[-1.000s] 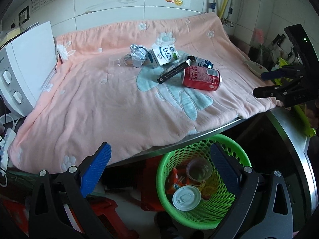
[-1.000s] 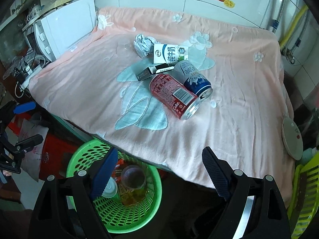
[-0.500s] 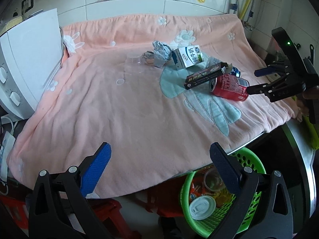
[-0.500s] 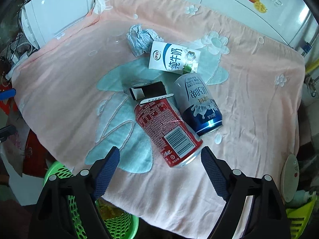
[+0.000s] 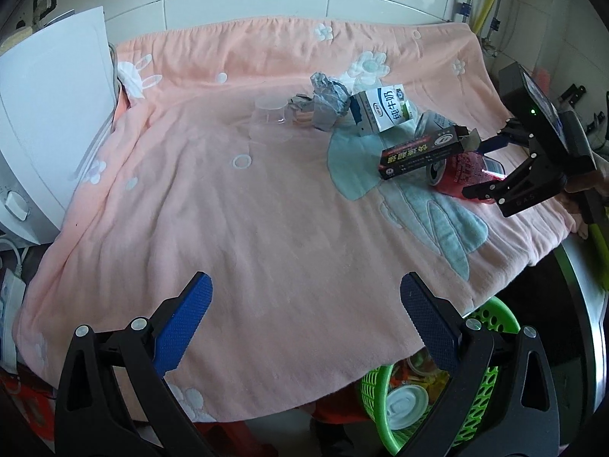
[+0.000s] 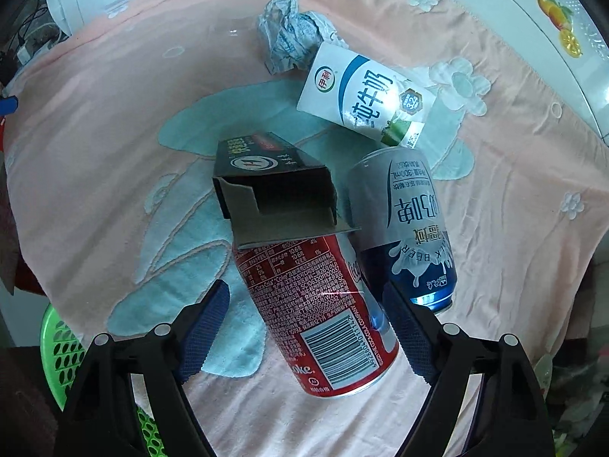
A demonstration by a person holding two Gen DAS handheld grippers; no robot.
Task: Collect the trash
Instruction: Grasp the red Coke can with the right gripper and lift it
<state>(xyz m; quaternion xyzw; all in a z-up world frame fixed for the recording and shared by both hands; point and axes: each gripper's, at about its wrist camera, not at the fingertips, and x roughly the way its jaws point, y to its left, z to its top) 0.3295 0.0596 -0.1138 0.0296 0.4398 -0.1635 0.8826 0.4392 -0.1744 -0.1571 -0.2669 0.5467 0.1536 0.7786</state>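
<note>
Only the left wrist view shows the clear cup [image 5: 271, 111] beside crumpled paper [image 5: 328, 99]

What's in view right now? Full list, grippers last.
cola can: 1, red, lying on blanket, between right gripper's fingers
beer can: 1, blue and silver, beside cola can
box: 1, black, open end resting on cola can
milk carton: 1, white and blue, behind cans
crumpled paper: 1, grey, beside carton
plastic cup: 1, clear
blanket: 1, pink
basket: 1, green, below table edge, holds trash
left gripper: open, empty
right gripper: closing around cola can
</note>
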